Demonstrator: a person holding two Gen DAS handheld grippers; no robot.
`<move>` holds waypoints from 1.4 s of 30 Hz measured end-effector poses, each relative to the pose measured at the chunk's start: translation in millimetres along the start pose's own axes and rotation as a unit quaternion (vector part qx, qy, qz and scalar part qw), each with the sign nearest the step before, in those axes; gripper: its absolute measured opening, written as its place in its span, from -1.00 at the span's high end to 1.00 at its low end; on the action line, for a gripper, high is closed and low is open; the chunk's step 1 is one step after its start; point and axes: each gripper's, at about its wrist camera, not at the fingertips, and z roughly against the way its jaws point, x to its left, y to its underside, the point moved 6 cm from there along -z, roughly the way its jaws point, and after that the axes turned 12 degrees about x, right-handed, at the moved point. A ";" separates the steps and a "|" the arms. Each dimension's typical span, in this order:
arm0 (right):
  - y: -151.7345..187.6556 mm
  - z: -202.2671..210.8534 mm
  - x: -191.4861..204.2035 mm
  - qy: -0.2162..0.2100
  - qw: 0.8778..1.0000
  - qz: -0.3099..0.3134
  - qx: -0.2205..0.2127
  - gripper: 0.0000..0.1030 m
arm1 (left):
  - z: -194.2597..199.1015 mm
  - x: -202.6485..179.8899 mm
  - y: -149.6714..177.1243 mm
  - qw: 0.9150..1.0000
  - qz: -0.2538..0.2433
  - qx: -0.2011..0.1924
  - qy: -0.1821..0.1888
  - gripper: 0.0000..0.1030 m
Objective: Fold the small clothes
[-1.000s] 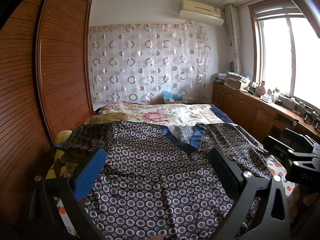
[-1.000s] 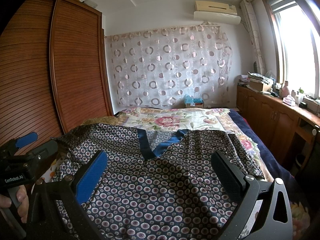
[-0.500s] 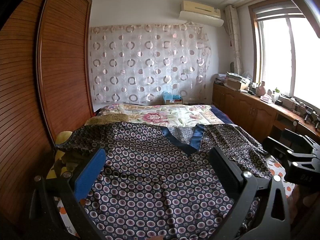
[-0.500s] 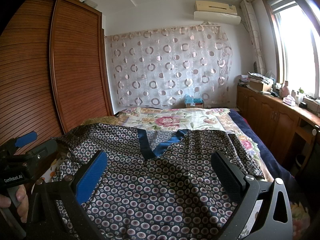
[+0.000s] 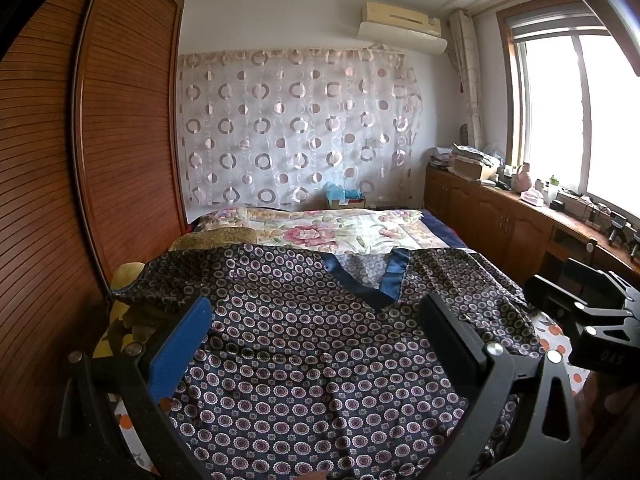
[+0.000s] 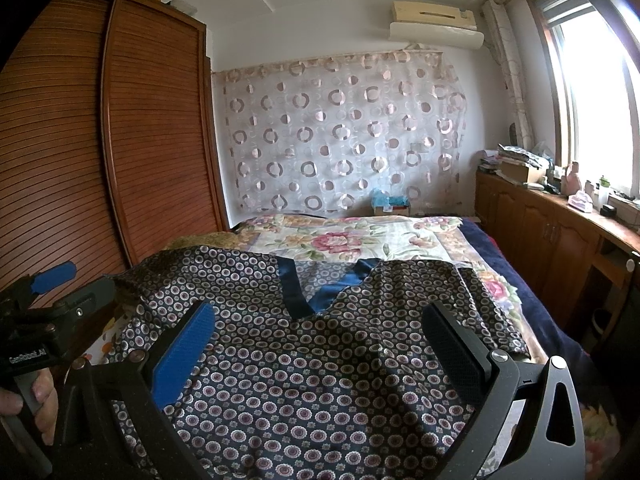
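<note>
Dark circle-patterned shirt (image 5: 304, 360) with blue V-neck spread flat on bed (image 5: 360, 228), left tool (image 5: 316, 340) and right tool (image 6: 320, 340) hovering above, both spread wide, gripping nothing

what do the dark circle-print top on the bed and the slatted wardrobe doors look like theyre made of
The dark circle-print top looks like a thin satin or silky synthetic: it has a soft sheen, fine creases, and a glossy blue neckline trim. The exact fibre cannot be told. The slatted wardrobe doors look like reddish-brown wood or wood veneer with a smooth varnished finish, judging by the even horizontal slats and a slight shine.
</note>
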 end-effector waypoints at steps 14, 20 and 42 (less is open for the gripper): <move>-6.9 -45.7 16.8 -0.032 0.999 0.035 0.025 -1.00 | -39.5 42.0 12.6 0.999 0.010 0.043 -0.028 -1.00; -12.1 -69.3 23.4 -0.043 0.997 0.049 0.043 -1.00 | -63.2 70.7 21.7 0.997 0.016 0.060 -0.051 -1.00; -14.0 -116.5 51.3 -0.082 0.990 0.077 0.085 -1.00 | -126.1 165.5 21.0 0.990 -0.006 0.132 -0.056 -1.00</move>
